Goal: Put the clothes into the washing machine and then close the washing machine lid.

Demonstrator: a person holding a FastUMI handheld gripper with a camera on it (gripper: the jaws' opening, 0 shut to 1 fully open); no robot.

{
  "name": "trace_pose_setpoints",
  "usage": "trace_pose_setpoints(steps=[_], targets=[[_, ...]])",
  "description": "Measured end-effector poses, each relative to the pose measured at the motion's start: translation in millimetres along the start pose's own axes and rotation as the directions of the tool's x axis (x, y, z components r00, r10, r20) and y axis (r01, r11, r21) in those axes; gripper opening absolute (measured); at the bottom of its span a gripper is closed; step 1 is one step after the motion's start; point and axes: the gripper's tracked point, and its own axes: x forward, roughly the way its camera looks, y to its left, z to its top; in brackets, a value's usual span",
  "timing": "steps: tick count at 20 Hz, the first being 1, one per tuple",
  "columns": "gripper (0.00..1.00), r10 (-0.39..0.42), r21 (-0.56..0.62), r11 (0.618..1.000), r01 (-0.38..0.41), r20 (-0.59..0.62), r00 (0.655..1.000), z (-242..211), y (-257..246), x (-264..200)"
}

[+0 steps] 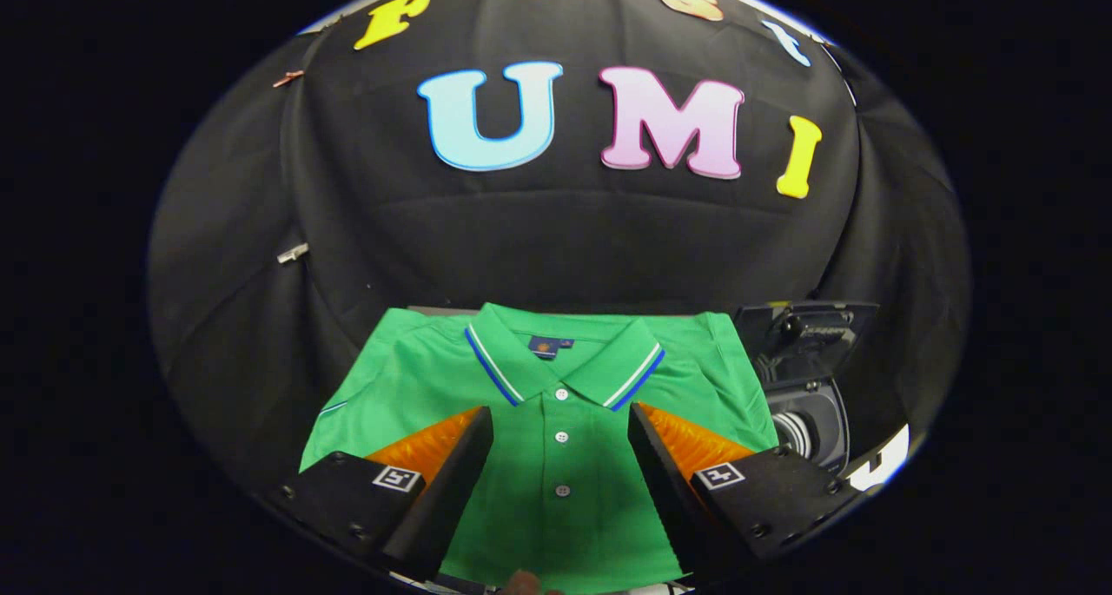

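My tool (560, 421) hangs released, its two fingers (452, 465) spread wide apart and gripping nothing; between them and under them lies a green polo shirt (556, 491), spread flat on the counter with its front up; the collar (556, 360) points away from me, toward the black cloth wall (556, 239), and is edged with blue and white stripes; a small dark label sits inside the neck; three pale buttons (561, 437) run down the placket, right in the gap between my fingers; one sleeve (365, 378) spreads out beyond my left finger, the other beyond my right; whether the fingers touch the fabric I cannot tell; to the right of the shirt, just beyond my right finger, stands the washer (812, 413), dark, its lid (808, 326) raised and the round drum opening showing below it.
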Motion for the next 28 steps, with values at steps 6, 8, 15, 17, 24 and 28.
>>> trace_pose_setpoints(steps=[6, 8, 15, 17, 24, 28], targets=[[0.98, -0.003, -0.036, 0.999, -0.004, -0.183, 0.983, -18, -5, 28], [0.98, -0.014, -0.064, 0.998, -0.002, -0.248, 0.969, -28, -9, 32], [0.99, -0.012, -0.044, 0.999, -0.011, -0.477, 0.879, -36, -10, 38], [0.98, -0.029, -0.032, 0.999, 0.013, -0.548, 0.836, -37, -9, 41], [0.71, -0.048, -0.04, 0.999, 0.029, -0.65, 0.758, -33, -19, 42], [0.21, -0.048, 0.0, 0.998, 0.063, -0.656, 0.753, -25, -25, 40]])
